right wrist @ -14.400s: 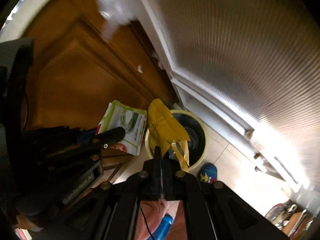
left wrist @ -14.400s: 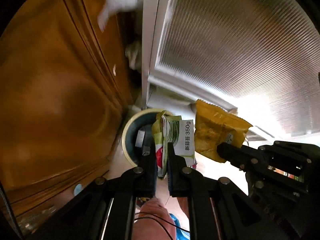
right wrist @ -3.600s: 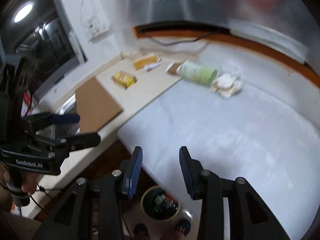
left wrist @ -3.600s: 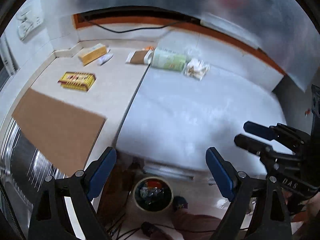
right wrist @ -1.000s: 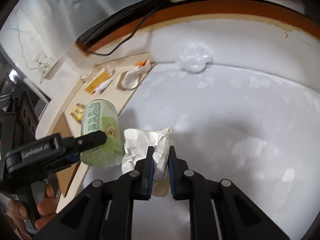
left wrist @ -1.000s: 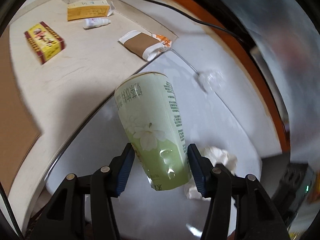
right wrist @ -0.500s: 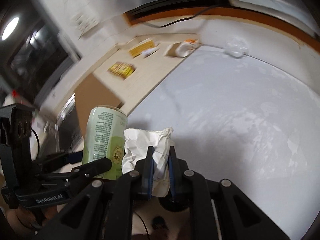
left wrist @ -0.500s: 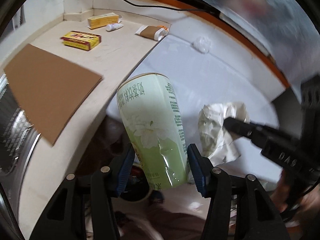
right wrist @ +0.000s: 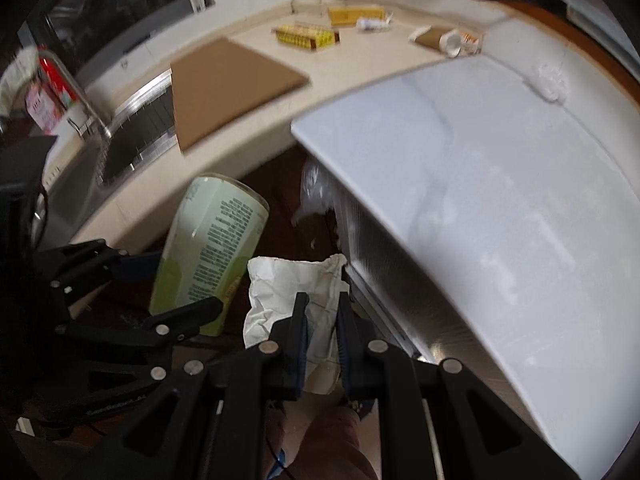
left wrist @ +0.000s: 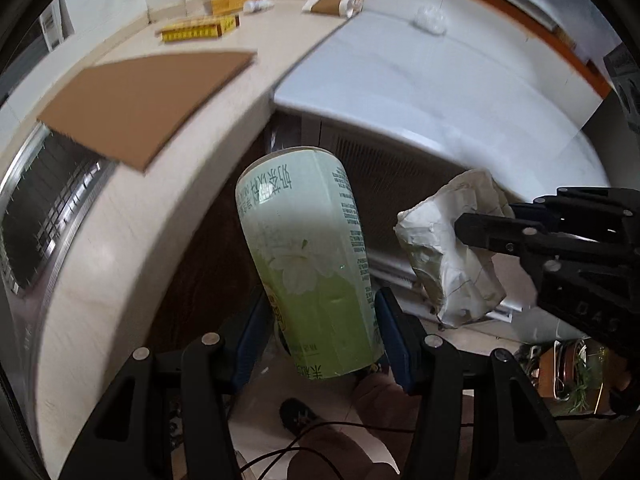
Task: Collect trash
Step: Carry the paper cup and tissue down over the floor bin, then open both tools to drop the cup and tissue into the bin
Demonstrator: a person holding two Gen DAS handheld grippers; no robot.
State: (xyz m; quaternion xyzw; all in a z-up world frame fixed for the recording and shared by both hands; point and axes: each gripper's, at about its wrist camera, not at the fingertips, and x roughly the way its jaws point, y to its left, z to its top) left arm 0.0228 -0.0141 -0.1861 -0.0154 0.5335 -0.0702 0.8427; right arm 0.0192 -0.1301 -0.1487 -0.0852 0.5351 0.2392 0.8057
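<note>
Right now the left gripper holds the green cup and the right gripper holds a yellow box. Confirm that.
Not quite. The left gripper does hold the green cup, but the right gripper is shut on a crumpled white paper, not a yellow box, as the right wrist view shows.

A tall pale-green can (left wrist: pixel 316 264) printed with a white flower and dark text is clamped near its base, tilted, off the tabletop and above the floor. Just beside it, apart from it, hangs a crumpled white paper wad (left wrist: pixel 448 256), pinched at one edge.
</note>
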